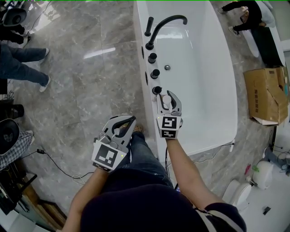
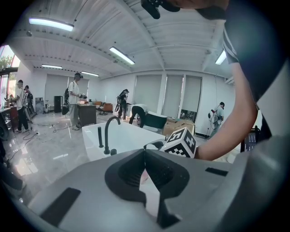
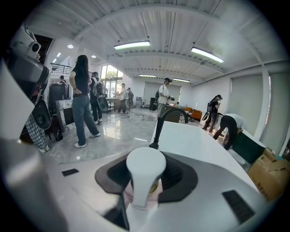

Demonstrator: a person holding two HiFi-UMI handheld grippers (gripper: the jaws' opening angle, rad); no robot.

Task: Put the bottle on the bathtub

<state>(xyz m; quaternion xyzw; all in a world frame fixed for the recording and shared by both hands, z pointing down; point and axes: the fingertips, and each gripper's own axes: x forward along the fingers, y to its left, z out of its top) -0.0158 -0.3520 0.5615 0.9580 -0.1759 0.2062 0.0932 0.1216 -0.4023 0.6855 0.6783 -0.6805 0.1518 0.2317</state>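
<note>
A white bathtub (image 1: 229, 81) with a black arched faucet (image 1: 165, 22) and a row of black knobs (image 1: 152, 58) on its left rim fills the middle of the head view. My right gripper (image 1: 167, 94) is shut on a white pump-top bottle (image 1: 166, 100). It holds the bottle upright just past the nearest knob (image 1: 157, 89), above the tub's near left rim. In the right gripper view the bottle (image 3: 144, 181) stands between the jaws of the right gripper (image 3: 146, 156), faucet (image 3: 168, 118) beyond. My left gripper (image 1: 131, 119) is shut and holds nothing, over the floor beside the tub. Its jaw tips touch in the left gripper view (image 2: 145, 152).
Grey marble floor (image 1: 90, 81) lies left of the tub. People stand at the far left (image 1: 22, 68) and top right (image 1: 249, 13). A cardboard box (image 1: 267, 95) sits right of the tub. Cables (image 1: 59, 165) trail on the floor. The holder's jeans (image 1: 142, 156) are below the grippers.
</note>
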